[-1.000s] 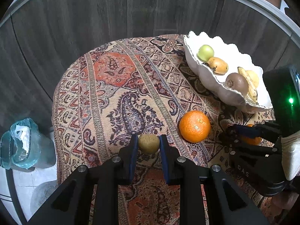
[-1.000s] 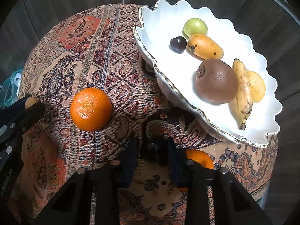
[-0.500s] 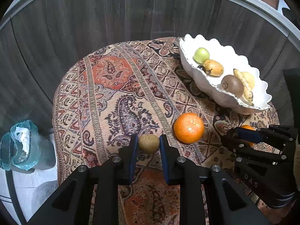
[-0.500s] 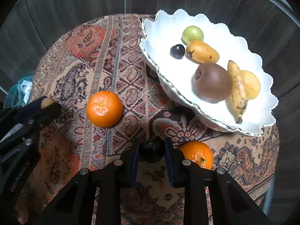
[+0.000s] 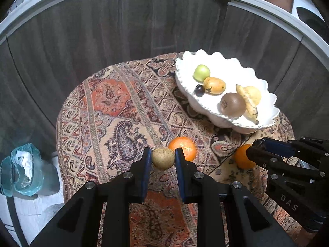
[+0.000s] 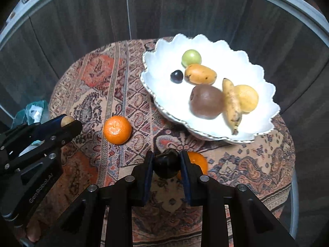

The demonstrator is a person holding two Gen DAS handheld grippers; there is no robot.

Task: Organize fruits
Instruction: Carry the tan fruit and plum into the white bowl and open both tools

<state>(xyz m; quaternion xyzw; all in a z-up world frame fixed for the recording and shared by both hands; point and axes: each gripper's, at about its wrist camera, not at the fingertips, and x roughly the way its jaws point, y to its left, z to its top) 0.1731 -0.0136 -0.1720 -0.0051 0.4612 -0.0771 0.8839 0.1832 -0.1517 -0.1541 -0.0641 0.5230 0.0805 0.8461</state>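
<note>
My left gripper (image 5: 163, 160) is shut on a small tan round fruit (image 5: 163, 158) and holds it above the patterned table. My right gripper (image 6: 166, 164) is shut on a dark plum (image 6: 166, 164), also lifted. Two oranges lie on the cloth: one (image 6: 117, 130) near the middle, one (image 6: 198, 161) partly hidden behind the right fingers. The white scalloped bowl (image 6: 164, 94) at the back right holds a green fruit (image 6: 191, 57), a small dark fruit (image 6: 176, 76), an orange-yellow fruit (image 6: 200, 74), a brown fruit (image 6: 206, 101), a banana (image 6: 232, 105) and a yellow fruit (image 6: 247, 97).
The round table wears a paisley cloth (image 5: 115, 111). Dark wood panels (image 5: 102, 30) curve close behind it. A blue-green bin with paper (image 5: 22, 173) stands on the floor at the left. The right gripper shows in the left wrist view (image 5: 255, 150).
Both grippers have risen and pulled back from the table, each carrying its fruit. The right gripper closed on the dark plum and lifted it off the cloth.
</note>
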